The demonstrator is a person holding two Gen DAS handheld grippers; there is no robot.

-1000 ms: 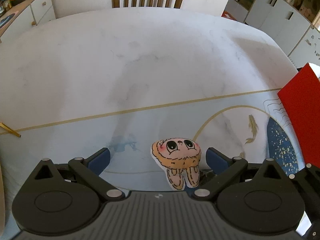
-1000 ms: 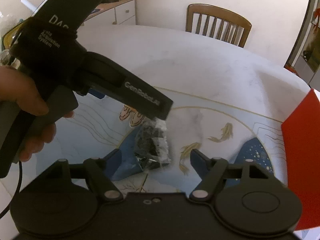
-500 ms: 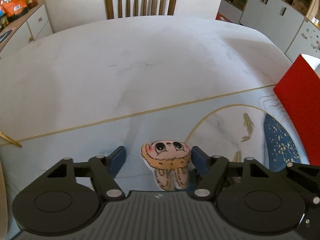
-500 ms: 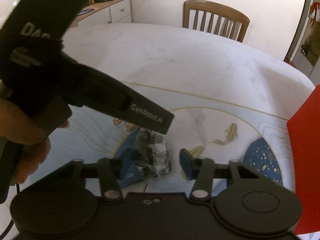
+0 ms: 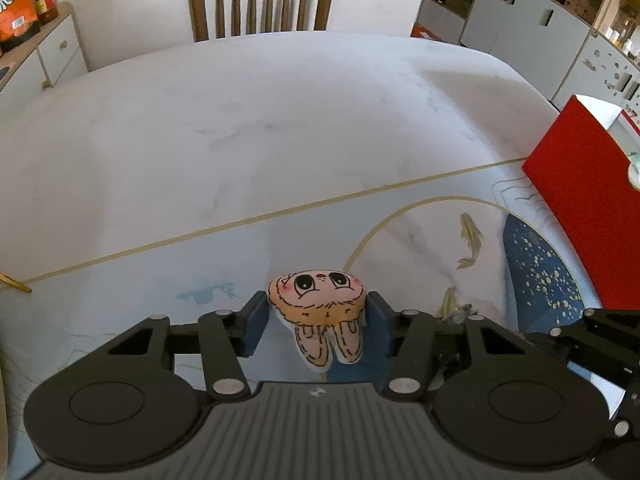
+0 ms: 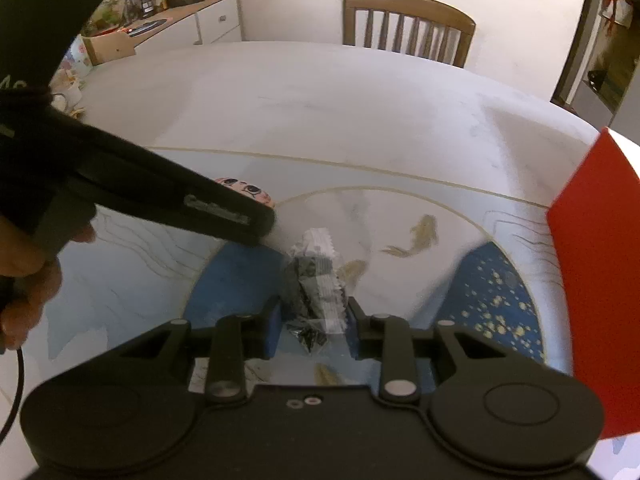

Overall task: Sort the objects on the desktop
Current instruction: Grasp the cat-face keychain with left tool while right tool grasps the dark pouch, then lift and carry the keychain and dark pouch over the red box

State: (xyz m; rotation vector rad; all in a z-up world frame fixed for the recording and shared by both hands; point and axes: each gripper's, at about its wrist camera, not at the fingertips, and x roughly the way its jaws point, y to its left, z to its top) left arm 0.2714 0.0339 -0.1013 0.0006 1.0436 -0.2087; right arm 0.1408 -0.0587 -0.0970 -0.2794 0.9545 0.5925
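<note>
Left gripper (image 5: 316,316) clamped on a small plush toy (image 5: 317,298), blue pads pressing both sides of its round face, legs dangling toward the camera, held above the desk (image 5: 240,128). Right gripper (image 6: 312,320) closed on a clear packet (image 6: 316,280) of dark pieces, lifted over the blue patch of the patterned mat (image 6: 496,292). Red box (image 5: 584,184) standing at the right edge of the desk. Wooden chair (image 5: 262,4) at the far side
</note>
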